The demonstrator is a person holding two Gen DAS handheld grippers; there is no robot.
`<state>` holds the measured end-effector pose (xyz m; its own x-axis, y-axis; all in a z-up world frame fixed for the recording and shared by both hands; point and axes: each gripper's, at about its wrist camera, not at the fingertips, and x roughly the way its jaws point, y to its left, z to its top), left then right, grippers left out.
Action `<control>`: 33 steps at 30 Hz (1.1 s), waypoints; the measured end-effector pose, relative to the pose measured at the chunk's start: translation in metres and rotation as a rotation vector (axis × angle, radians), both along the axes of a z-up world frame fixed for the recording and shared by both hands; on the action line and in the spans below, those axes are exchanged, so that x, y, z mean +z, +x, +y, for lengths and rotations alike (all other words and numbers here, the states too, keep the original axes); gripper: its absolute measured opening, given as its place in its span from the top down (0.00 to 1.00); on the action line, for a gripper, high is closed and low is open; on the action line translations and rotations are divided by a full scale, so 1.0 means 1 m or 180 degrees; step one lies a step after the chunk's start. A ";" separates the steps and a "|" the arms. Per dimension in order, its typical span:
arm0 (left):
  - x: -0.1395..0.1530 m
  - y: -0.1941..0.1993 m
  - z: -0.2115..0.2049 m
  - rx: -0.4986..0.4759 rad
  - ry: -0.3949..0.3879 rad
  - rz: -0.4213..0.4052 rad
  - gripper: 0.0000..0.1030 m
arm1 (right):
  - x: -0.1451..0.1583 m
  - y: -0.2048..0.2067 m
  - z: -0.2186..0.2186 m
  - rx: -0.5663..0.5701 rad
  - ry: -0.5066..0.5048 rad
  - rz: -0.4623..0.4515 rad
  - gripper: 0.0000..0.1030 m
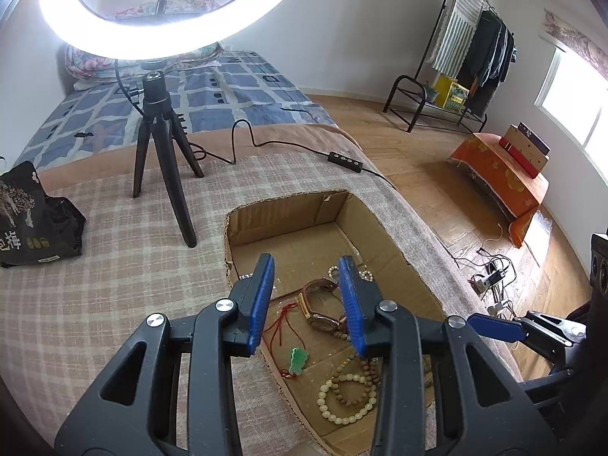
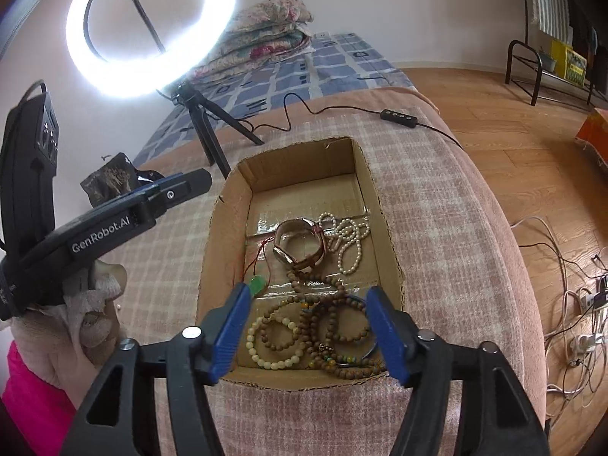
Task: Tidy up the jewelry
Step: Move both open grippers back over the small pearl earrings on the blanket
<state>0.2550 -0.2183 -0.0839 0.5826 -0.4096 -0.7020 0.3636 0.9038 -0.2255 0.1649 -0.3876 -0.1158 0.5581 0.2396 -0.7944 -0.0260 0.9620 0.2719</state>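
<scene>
Right wrist view reads "GenRobot.AI" on the left gripper (image 2: 197, 180); both it and the right gripper (image 2: 309, 326) gape empty above the cardboard box (image 2: 383, 205).

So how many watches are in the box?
1. The watch lies mid-box in the cardboard box, beside the pearl strand. The bead pile could hide another.

Glaring ring light (image 2: 150, 30), fisheye-warped edges

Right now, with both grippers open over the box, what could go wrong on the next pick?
1. The wooden beads overlap the cream bracelet, so lifting one could drag the other.
2. The red cord on the jade pendant runs under the watch and may snag.
3. The left gripper and right gripper work close together in one box; their fingers could collide.
</scene>
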 end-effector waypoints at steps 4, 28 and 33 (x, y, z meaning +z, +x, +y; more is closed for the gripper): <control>0.003 -0.003 0.004 -0.0001 0.0004 0.0001 0.66 | 0.002 -0.001 0.004 -0.0004 -0.0049 -0.0010 0.25; 0.051 -0.053 0.102 0.0225 0.0246 -0.0222 0.42 | 0.041 -0.025 0.037 -0.0072 -0.0274 -0.0253 0.00; 0.057 -0.068 0.134 0.0299 0.0306 -0.0252 0.41 | 0.046 -0.031 0.046 -0.0069 -0.0254 -0.0293 0.00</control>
<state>0.1870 -0.0840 -0.0268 0.6703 -0.2838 -0.6857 0.2896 0.9508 -0.1103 0.1343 -0.3417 -0.0698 0.6339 0.1646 -0.7557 -0.0261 0.9811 0.1918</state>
